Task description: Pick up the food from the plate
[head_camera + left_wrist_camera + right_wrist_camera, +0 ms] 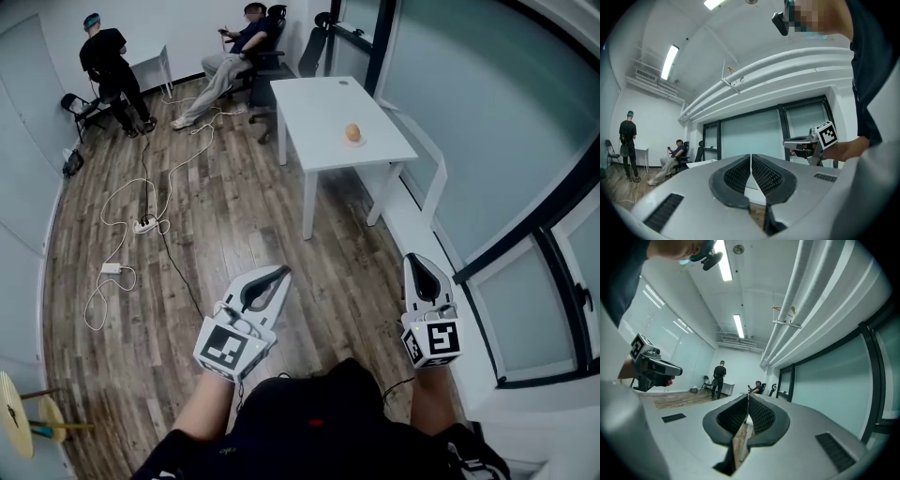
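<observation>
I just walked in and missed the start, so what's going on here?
A person holds a gripper in each hand, standing on the wood floor some way from the white table. The left gripper and right gripper are both shut and empty, pointing toward the table. The food, a round orange-brown piece, sits on its plate, not yet picked up. At the far end of the room are a standing person and a seated person.

At 12 o'clock you have open brown wood-plank floor (246, 225) up to the white rectangular table (319, 112); a frosted glass wall (469, 122) blocks 3 o'clock.
</observation>
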Demonstrator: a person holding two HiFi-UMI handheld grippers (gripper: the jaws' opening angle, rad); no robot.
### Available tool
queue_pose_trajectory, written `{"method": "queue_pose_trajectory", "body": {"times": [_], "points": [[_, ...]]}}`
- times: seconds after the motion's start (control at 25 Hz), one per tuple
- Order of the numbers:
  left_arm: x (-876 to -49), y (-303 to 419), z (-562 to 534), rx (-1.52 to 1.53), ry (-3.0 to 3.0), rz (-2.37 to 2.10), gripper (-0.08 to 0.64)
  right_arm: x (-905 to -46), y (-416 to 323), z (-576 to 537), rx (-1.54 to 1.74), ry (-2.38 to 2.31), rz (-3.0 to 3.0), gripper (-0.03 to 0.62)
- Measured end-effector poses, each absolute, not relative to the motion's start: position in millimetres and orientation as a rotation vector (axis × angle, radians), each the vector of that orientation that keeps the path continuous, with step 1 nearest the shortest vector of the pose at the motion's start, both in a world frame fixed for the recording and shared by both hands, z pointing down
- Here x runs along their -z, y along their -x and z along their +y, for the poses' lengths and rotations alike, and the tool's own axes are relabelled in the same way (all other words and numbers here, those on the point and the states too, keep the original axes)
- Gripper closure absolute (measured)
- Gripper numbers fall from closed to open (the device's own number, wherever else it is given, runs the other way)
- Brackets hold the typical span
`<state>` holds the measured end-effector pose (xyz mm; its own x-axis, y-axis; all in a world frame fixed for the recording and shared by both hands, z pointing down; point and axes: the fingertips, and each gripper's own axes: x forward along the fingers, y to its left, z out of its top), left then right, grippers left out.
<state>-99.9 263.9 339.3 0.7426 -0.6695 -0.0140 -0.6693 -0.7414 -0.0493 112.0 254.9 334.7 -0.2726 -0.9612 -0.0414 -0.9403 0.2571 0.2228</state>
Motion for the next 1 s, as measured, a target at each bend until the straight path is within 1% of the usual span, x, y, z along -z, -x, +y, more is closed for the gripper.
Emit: {"method": "queue_pose_trajectory", "body": {"times": [0.28, 0.48, 0.68, 1.0], "points": [[-346.0, 122.1, 241.7, -0.002, 2.895, 1.136, 0.531, -341.1, -85.4, 223.7, 0.304, -1.788, -2.418, 0.566], [-352.7, 114.7, 200.4, 0.012, 2.888, 1.170, 0.531, -346.6, -91.1, 176.6, 0.298, -1.765, -2.436, 0.566], [-353.2, 85.9, 140.9, 0.038, 2.871, 1.210, 0.531, -356.4, -124.3, 115.6, 0.262, -1.751, -2.456, 0.566], [-348.6, 10.3, 44.6, 0.077, 2.828, 1.269, 0.531, -361.3, -208.9, 16.9, 0.246, -1.726, -2.486, 0.566]]}}
